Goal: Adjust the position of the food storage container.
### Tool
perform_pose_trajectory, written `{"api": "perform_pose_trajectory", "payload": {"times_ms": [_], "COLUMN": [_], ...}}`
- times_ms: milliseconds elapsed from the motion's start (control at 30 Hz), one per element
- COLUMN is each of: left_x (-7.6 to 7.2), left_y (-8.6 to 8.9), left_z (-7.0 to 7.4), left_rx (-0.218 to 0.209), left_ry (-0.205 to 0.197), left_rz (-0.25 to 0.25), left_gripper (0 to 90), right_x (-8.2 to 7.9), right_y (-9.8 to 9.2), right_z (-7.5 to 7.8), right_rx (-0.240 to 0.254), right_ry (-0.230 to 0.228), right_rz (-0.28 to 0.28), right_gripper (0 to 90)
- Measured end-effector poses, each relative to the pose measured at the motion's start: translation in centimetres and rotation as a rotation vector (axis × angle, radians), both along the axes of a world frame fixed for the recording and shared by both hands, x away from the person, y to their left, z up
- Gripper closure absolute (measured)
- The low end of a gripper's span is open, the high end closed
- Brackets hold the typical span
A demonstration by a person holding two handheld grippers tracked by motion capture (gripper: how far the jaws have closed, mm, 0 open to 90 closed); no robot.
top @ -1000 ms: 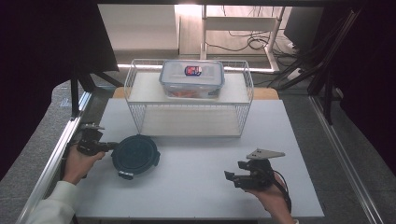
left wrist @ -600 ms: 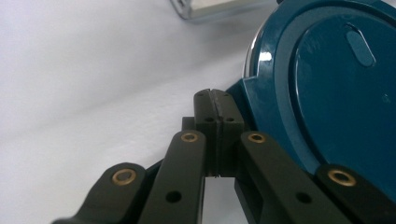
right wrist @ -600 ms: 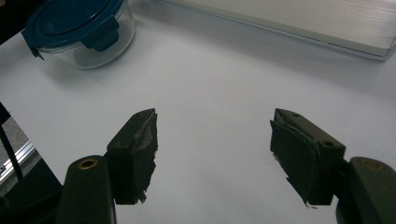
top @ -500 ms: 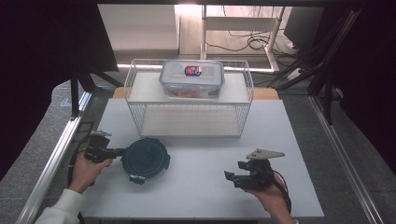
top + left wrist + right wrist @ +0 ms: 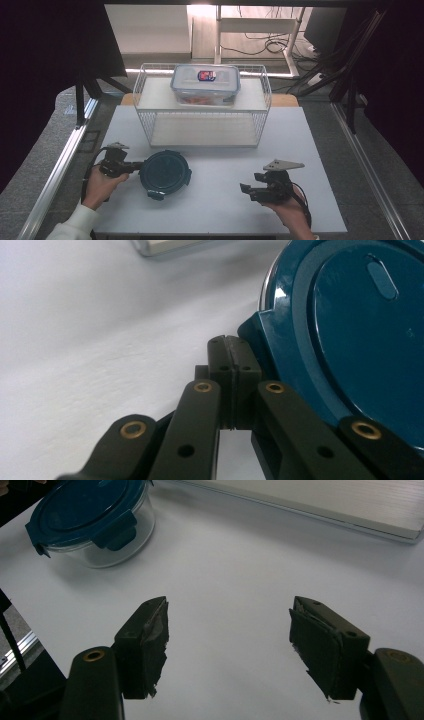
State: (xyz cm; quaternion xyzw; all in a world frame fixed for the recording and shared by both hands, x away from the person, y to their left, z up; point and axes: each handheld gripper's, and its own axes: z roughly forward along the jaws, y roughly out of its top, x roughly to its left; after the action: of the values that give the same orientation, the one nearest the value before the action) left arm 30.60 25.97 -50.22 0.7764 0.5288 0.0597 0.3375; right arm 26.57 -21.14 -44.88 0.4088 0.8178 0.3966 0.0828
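A round glass container with a dark blue clip lid (image 5: 165, 172) sits on the white table, left of centre. My left gripper (image 5: 137, 166) lies level at its left side, shut, with nothing between the pads. In the left gripper view the closed tips (image 5: 231, 347) rest against a clip tab of the blue lid (image 5: 360, 340). My right gripper (image 5: 248, 191) is held at the front right of the table, open and empty. In the right gripper view its jaws (image 5: 230, 625) stand wide apart over bare table, with the container (image 5: 90, 520) far off at the upper left.
A white wire rack (image 5: 142, 100) stands at the back of the table. On its top shelf rests a clear rectangular lidded box (image 5: 205, 85) with a red label. The table's front edge is just below both hands; a metal rail (image 5: 55, 170) runs along the left.
My left gripper has moved to the right, and the round container has slid right with it. The right gripper has stayed where it was.
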Motion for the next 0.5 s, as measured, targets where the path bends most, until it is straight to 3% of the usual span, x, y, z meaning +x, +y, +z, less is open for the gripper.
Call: {"api": "perform_pose_trajectory", "payload": {"times_ms": [500], "left_x": [-0.1], "left_y": [-2.2], "left_z": [-0.2], "left_rx": [-0.035], "left_ry": [0.008], "left_rz": [-0.043], "left_gripper": [90.0], "right_x": [0.0], "right_y": [0.0], "right_z": [0.0], "right_rx": [0.001], "right_ry": [-0.003], "right_rz": [-0.001], "right_gripper": [31.5]}}
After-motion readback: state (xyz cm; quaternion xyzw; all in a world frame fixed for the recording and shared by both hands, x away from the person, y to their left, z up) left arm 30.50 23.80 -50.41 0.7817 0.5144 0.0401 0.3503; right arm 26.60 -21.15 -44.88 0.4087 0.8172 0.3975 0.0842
